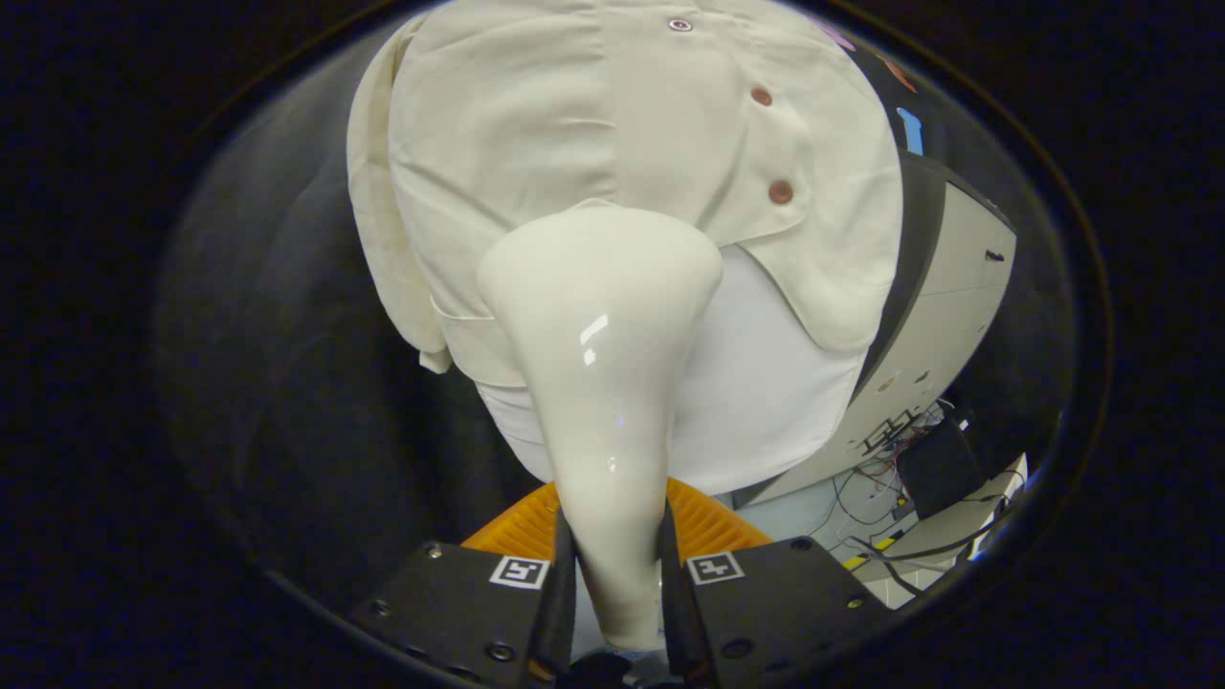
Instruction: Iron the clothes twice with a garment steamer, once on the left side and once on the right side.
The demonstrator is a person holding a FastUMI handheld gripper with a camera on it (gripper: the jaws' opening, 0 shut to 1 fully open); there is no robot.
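Starting at the bottom centre of the frame: our gripper [617, 574] has both fingers clamped on the handle of the garment steamer [603, 364], one finger pressing each side of the neck. Each finger block carries a little square black-and-white marker tag, which is the only "label" we can spot, and it's a pattern, not words. No brand or readable writing on the steamer body from here, just glossy plastic with a glare spot.

Just behind the fingers there's an orange ribbed thing [708, 522]; we honestly can't tell what it is.

Further out, the steamer's wide head sits in the middle of the frame, up against the cream shirt [536, 124], at or very near the fabric around the hem. Whether it's actually touching, we can't say for sure. The shirt hangs over a white under-layer [766, 383], with brown buttons [780, 191] running up the upper right.

Our guess is we're mid-pass, with the head sitting left of the button line. The next move calls for a steady stroke along that panel, keeping the head flat to the cloth, then the same on the other side.

Far lower right: a grey panel [957, 287] and loose cables [880, 478].
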